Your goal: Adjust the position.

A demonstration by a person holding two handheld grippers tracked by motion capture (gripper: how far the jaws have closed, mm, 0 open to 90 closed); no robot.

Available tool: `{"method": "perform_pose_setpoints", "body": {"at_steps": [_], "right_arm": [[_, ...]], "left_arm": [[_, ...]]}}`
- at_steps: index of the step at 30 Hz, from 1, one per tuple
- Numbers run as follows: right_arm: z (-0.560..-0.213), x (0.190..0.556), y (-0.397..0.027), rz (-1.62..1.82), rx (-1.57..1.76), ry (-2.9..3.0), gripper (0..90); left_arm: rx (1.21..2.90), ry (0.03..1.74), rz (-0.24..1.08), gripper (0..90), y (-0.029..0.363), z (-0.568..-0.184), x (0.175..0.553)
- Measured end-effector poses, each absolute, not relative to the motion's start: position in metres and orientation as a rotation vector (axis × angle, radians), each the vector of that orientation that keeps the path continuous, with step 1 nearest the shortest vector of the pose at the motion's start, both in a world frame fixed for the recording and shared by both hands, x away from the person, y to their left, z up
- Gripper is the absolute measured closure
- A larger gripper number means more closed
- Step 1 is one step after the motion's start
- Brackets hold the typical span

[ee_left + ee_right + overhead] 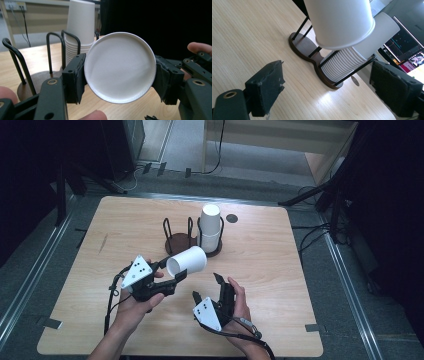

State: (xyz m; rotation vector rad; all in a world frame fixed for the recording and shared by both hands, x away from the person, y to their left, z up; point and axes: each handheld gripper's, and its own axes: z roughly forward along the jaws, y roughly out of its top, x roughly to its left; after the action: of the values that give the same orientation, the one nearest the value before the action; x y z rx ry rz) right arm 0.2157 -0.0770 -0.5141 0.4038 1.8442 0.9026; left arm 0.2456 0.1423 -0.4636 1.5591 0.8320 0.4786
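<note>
Cup (187, 261) sits sideways in your left gripper (172, 270), clamped, just near of the holder (192, 240). Your left gripper view shows its plain white round base; your right gripper (207, 287) hangs open, empty.

The held cup (120, 67) hides part of the cup stack (80, 30), whose top the frame crops.
</note>
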Motion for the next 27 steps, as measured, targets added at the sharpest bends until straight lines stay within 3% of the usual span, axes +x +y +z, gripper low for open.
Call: {"method": "perform_pose_setpoints", "body": {"at_steps": [8, 27], "right_arm": [[-0.509, 0.22, -0.081, 0.942, 0.484, 1.83, 11.6], [-0.501, 0.23, -0.092, 0.897, 0.668, 1.695, 12.1]], "left_arm": [[1.524, 0.817, 0.54, 35.1, 0.142, -0.465, 0.244], [1.414, 0.788, 0.551, 35.2, 0.145, -0.467, 0.244]]}}
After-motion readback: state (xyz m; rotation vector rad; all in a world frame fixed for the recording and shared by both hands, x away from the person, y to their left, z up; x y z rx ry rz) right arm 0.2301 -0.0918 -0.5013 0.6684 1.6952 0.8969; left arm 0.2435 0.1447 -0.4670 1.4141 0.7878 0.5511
